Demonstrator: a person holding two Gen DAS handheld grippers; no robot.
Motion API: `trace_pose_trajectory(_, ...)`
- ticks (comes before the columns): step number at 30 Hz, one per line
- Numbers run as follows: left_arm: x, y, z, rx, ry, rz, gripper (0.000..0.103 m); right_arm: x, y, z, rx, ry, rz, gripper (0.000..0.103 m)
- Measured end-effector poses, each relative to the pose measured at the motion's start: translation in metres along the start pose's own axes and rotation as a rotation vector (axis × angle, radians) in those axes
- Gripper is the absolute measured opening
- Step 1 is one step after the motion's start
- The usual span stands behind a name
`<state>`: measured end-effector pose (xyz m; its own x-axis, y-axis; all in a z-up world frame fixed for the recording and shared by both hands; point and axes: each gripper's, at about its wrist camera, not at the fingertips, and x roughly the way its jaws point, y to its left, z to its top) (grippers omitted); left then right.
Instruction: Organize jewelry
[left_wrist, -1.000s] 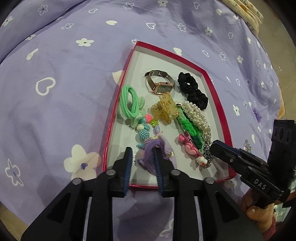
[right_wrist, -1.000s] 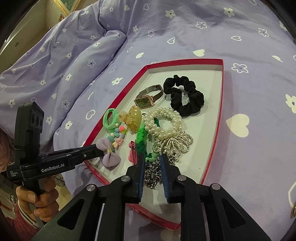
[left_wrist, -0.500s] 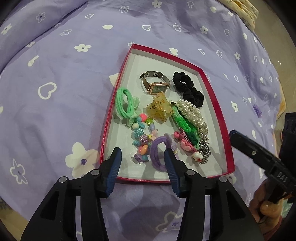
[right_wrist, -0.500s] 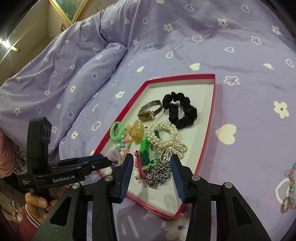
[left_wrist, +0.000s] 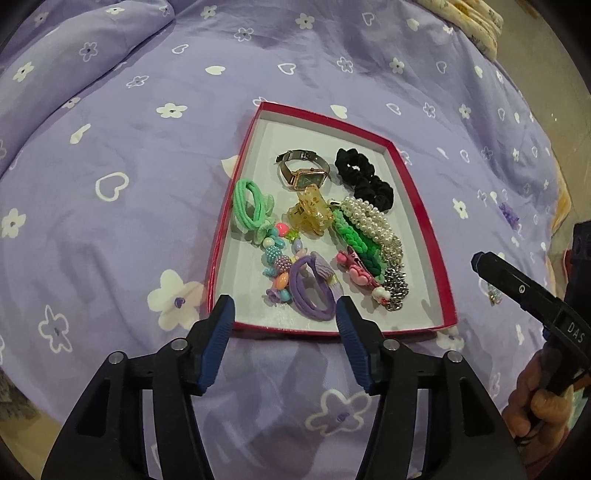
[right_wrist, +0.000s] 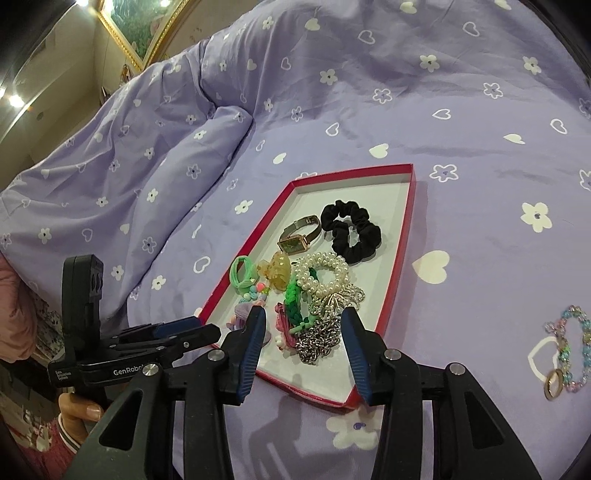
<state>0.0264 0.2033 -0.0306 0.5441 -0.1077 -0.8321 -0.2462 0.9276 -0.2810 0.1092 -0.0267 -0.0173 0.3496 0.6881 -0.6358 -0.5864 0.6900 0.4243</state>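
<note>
A red-rimmed tray (left_wrist: 417, 192) (right_wrist: 400, 236) with a white floor lies on the purple bedspread. It holds a watch (left_wrist: 308, 173), a black scrunchie (left_wrist: 364, 179), a pearl bracelet (left_wrist: 367, 221), a yellow claw clip (left_wrist: 310, 216), green hair ties (left_wrist: 249, 203), a purple hair tie (left_wrist: 312, 290), a beaded string and a silver chain (right_wrist: 319, 338). My left gripper (left_wrist: 284, 314) is open and empty over the tray's near edge. My right gripper (right_wrist: 303, 326) is open and empty above the chain. A pastel bead bracelet (right_wrist: 570, 343) lies on the bed, right of the tray.
A raised fold of the purple bedspread (right_wrist: 129, 177) lies left of the tray. A cream patterned cloth (left_wrist: 465, 18) sits at the far right edge of the bed. A gold-framed picture (right_wrist: 133, 26) hangs on the wall beyond.
My left gripper let go of the purple hair tie, which now lies in the tray, and opened and pulled back. My right gripper opened and rose away from the silver chain.
</note>
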Motion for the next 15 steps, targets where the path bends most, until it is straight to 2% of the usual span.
trace_pose_trajectory(3, -0.006, 0.004, -0.005, -0.039, -0.019, -0.03, 0.067, -0.007, 0.0, -0.001, 0.001, -0.016, 0.001, 0.05)
trace_pose_trajectory(5, -0.01, 0.007, -0.008, -0.062, -0.03, -0.042, 0.075, -0.013, 0.0, -0.004, 0.004, -0.033, 0.002, 0.063)
trace_pose_trajectory(6, -0.012, 0.008, -0.01, -0.075, -0.037, -0.05, 0.078, -0.015, 0.0, -0.005, 0.007, -0.04, 0.004, 0.064)
trace_pose_trajectory(11, -0.023, 0.014, -0.022, -0.131, -0.076, -0.09, 0.085, -0.022, -0.002, -0.017, 0.035, -0.058, 0.028, 0.076)
trace_pose_trajectory(15, -0.037, 0.017, -0.032, -0.164, -0.122, -0.095, 0.089, -0.029, 0.001, -0.03, 0.037, -0.081, 0.045, 0.084)
